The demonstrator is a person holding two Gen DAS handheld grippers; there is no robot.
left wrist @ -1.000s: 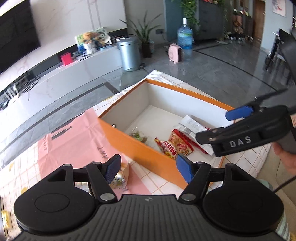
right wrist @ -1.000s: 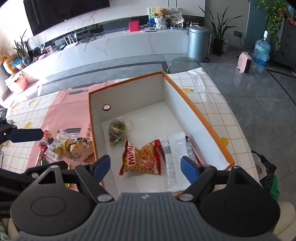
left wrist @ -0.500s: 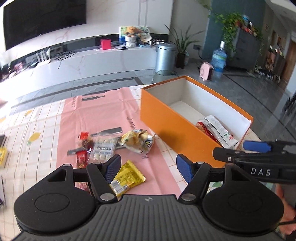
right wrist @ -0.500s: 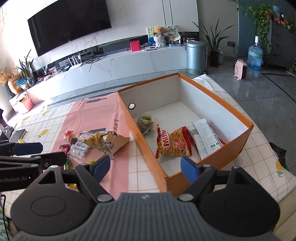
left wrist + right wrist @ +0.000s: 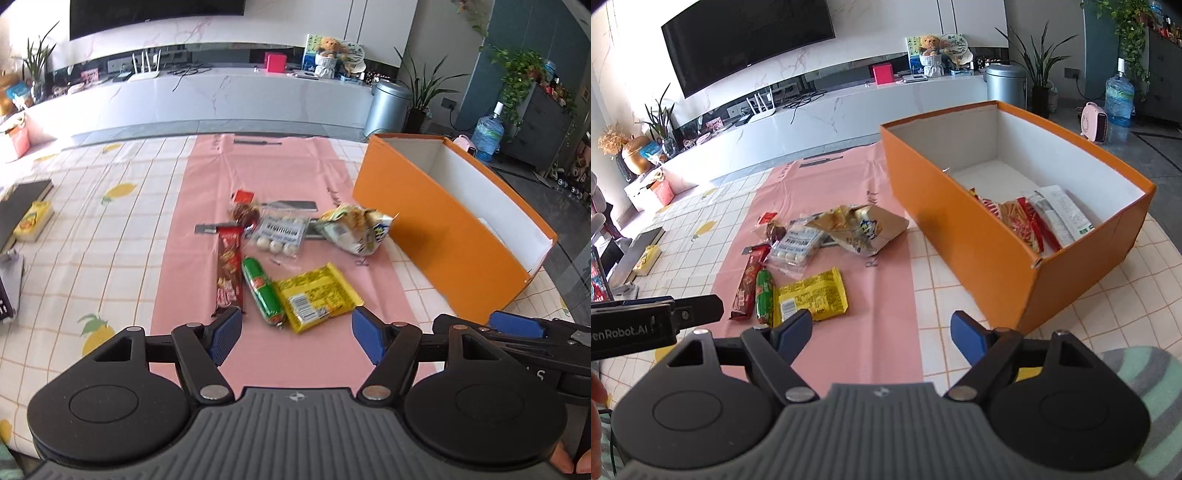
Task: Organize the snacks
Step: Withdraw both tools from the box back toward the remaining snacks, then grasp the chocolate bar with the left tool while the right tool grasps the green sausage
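In the orange box [image 5: 964,236] at the desk's right edge lie a few packets; six snacks [image 5: 295,254] remain mid-desk. Left tongs [image 5: 297,334] gape empty; right tongs [image 5: 881,334], empty, are closing.

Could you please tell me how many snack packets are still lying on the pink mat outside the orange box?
6: red-topped sweet, clear bag of white balls, crumpled chip bag, long red bar, green sausage, yellow packet. Some may hide underneath.

Box [image 5: 967,236]: orange outside, white inside. Mat [image 5: 258,177]: plain pink. Bench cloth [image 5: 110,229]: white grid with yellow lemons. At 6 o'clock, yellow packet [image 5: 317,297]; green sausage [image 5: 263,291].
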